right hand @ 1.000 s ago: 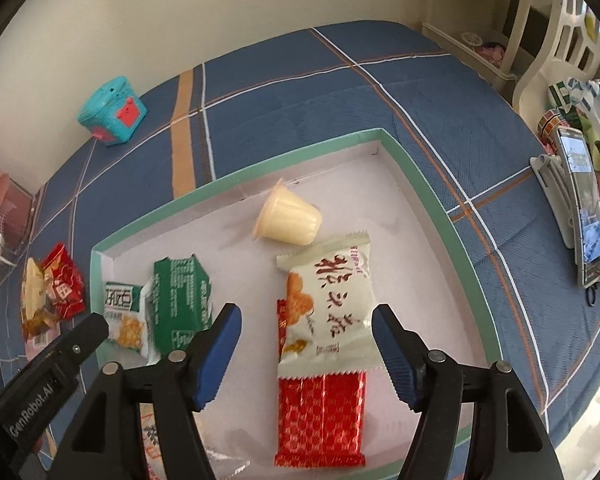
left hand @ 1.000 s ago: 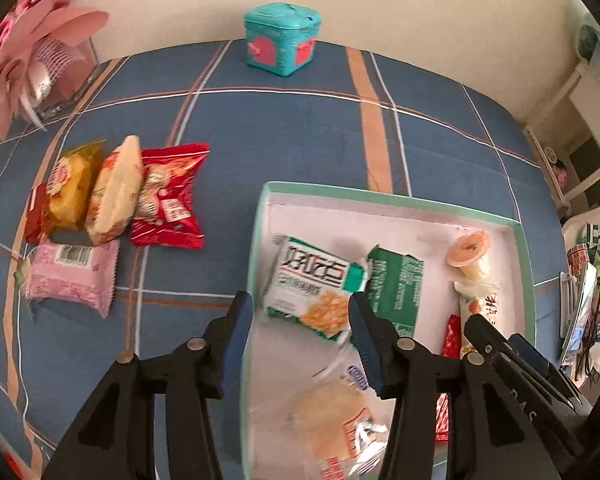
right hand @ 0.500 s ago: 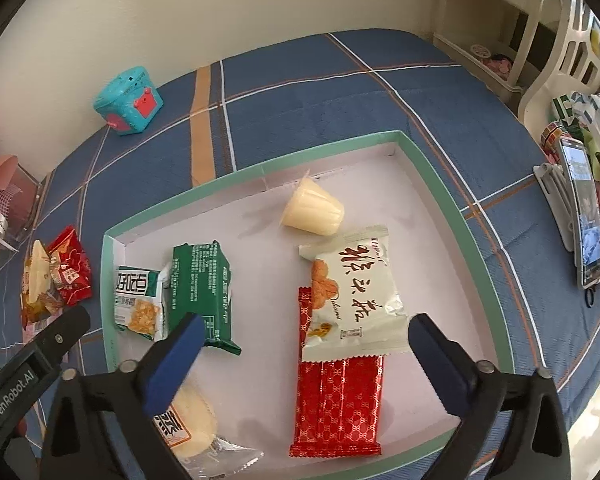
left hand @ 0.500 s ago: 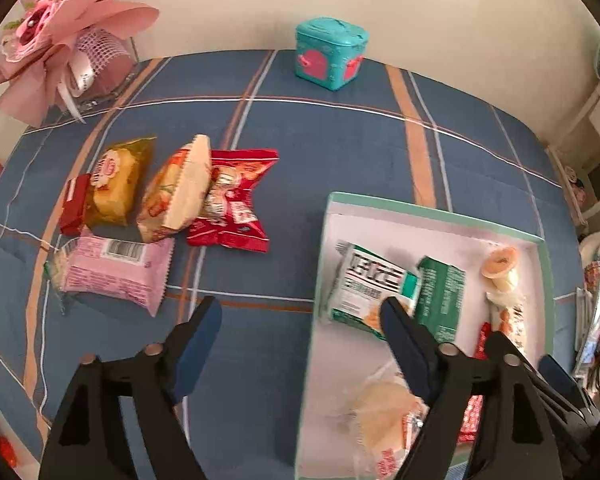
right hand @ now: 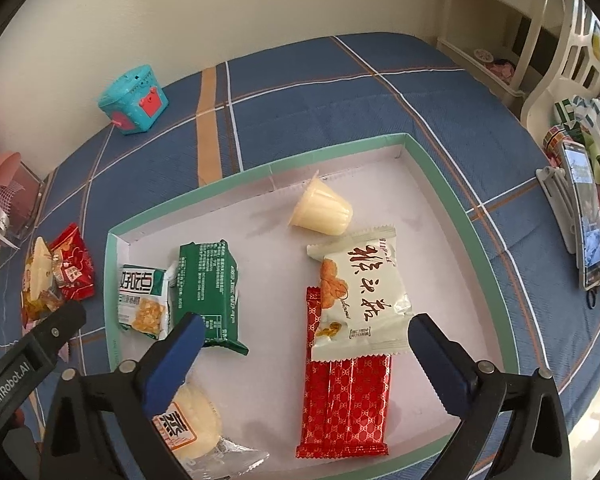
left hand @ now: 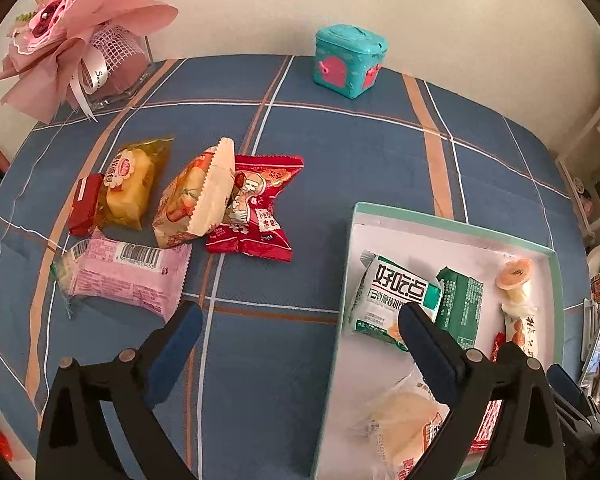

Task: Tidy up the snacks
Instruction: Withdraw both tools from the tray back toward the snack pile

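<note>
A green-rimmed white tray (right hand: pixel 439 196) holds several snacks: a jelly cup (right hand: pixel 321 212), a white rice-cake packet (right hand: pixel 359 296), a red wafer packet (right hand: pixel 345 400), a green packet (right hand: pixel 210 280), a white-green cracker packet (left hand: pixel 395 294) and a round cake (right hand: pixel 192 428). Loose on the blue cloth at the left lie a pink packet (left hand: pixel 126 276), a red packet (left hand: pixel 260 208), a cream-orange packet (left hand: pixel 198 196), a yellow packet (left hand: pixel 134 184) and a small red bar (left hand: pixel 84 204). My left gripper (left hand: pixel 298 326) is open and empty above the cloth beside the tray. My right gripper (right hand: pixel 303 334) is open and empty above the tray.
A teal toy box (left hand: pixel 349 60) stands at the back by the wall. A pink bouquet in a glass holder (left hand: pixel 76 44) is at the back left. A phone on a stand (right hand: pixel 581 216) and white furniture (right hand: pixel 551 56) are off the right edge.
My left gripper has opened wider and swung left, away from the tray, bringing the loose snacks into fuller view. My right gripper has opened wider and drawn back a little.
</note>
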{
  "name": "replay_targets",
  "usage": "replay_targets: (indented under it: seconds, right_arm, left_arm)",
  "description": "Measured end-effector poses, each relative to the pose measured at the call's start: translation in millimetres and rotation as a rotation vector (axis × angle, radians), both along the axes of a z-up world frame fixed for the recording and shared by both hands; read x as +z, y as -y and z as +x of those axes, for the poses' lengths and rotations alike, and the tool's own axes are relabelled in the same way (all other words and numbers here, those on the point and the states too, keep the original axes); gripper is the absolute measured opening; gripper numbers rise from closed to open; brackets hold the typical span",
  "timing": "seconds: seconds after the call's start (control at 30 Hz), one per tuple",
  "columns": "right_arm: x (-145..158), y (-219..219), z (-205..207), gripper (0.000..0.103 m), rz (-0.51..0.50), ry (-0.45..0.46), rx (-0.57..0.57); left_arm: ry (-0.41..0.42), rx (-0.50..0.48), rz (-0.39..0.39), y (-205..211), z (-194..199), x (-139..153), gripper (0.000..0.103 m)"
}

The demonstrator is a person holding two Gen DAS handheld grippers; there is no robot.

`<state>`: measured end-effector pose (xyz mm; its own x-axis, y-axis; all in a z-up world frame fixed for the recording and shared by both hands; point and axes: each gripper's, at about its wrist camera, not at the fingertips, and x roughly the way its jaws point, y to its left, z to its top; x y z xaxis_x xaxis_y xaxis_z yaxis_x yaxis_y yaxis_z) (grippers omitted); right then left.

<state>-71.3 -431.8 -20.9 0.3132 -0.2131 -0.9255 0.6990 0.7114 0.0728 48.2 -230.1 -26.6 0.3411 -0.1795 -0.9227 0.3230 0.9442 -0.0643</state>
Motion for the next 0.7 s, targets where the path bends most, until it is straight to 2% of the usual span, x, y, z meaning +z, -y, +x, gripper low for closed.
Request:
replay_targets:
  seconds: [0.43,0.57,0.7]
  right_arm:
    - [14,-32,1,0.103,-0.018,0.012,0.057]
    - [15,-45,3,0.103,-0.025,-0.001,0.08]
    - [11,-61,5,0.103,-0.009,-0.043,0.106]
  left_arm:
    - [0.08,-0.014,0.006,-28,-8,22,0.099]
    - [0.062,-0.005,0.026,-45,-6,19,0.099]
    - [0.033,0.048,0.035,-69,-3,14,0.099]
